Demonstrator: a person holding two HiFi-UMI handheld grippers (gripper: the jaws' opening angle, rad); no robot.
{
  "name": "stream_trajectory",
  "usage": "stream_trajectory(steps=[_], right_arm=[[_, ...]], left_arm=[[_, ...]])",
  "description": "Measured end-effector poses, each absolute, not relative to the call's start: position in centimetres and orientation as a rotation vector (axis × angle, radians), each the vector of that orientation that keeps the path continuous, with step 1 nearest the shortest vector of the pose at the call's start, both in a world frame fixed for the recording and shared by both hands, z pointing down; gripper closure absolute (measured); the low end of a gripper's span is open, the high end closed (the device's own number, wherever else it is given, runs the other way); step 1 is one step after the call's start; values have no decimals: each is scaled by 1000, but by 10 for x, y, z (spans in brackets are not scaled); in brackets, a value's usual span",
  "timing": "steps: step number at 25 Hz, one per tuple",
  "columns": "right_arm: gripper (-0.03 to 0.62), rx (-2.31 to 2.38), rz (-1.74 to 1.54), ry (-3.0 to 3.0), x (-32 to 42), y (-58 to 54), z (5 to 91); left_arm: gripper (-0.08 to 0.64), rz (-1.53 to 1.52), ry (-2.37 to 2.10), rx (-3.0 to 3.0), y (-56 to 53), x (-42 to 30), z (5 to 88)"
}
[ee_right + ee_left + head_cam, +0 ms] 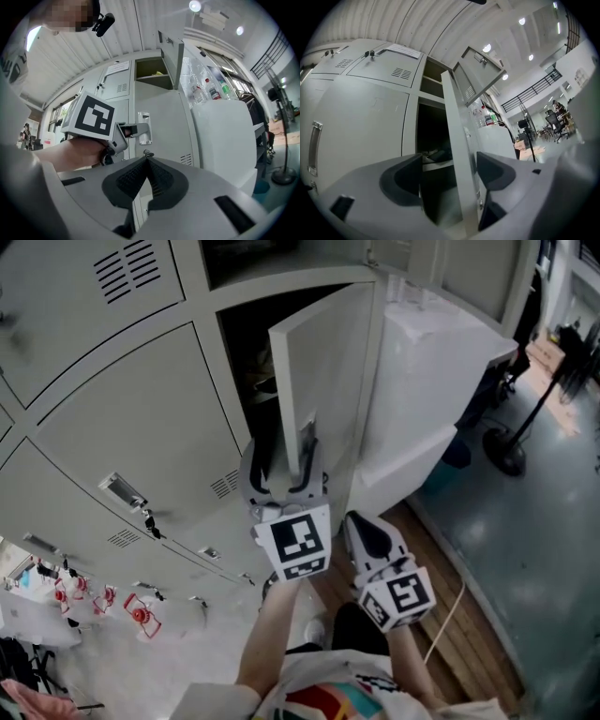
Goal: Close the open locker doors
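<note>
An open grey locker door (323, 367) stands out from the dark compartment (253, 362). My left gripper (284, 465) is open, with its jaws on either side of the door's free edge (457, 154); the right jaw is close to the door face and the left jaw stands off it. My right gripper (364, 529) hangs lower right of the left one, shut with nothing in it, its tips meeting (146, 161) in front of the door's outer face. Higher up, a second locker door (480, 75) (171, 49) also hangs open.
Closed lockers (122, 418) fill the left. A white cabinet (427, 381) with bottles (211, 89) on top stands right of the open door. A fan stand (506, 456) is on the grey floor; wooden planks (459, 634) lie near my feet.
</note>
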State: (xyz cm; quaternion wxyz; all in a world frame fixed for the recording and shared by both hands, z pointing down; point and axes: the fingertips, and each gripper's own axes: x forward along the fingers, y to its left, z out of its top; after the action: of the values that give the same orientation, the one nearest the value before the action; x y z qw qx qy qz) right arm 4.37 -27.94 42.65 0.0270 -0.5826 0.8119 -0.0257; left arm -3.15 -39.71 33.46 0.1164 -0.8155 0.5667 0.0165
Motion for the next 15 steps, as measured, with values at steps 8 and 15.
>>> stream_trajectory(steps=[8, 15], right_arm=[[588, -1609, -67, 2653, 40, -309, 417], [588, -1410, -145, 2848, 49, -309, 398]], left_arm=[[213, -24, 1845, -2275, -407, -56, 339], [213, -160, 2095, -2168, -416, -73, 336]])
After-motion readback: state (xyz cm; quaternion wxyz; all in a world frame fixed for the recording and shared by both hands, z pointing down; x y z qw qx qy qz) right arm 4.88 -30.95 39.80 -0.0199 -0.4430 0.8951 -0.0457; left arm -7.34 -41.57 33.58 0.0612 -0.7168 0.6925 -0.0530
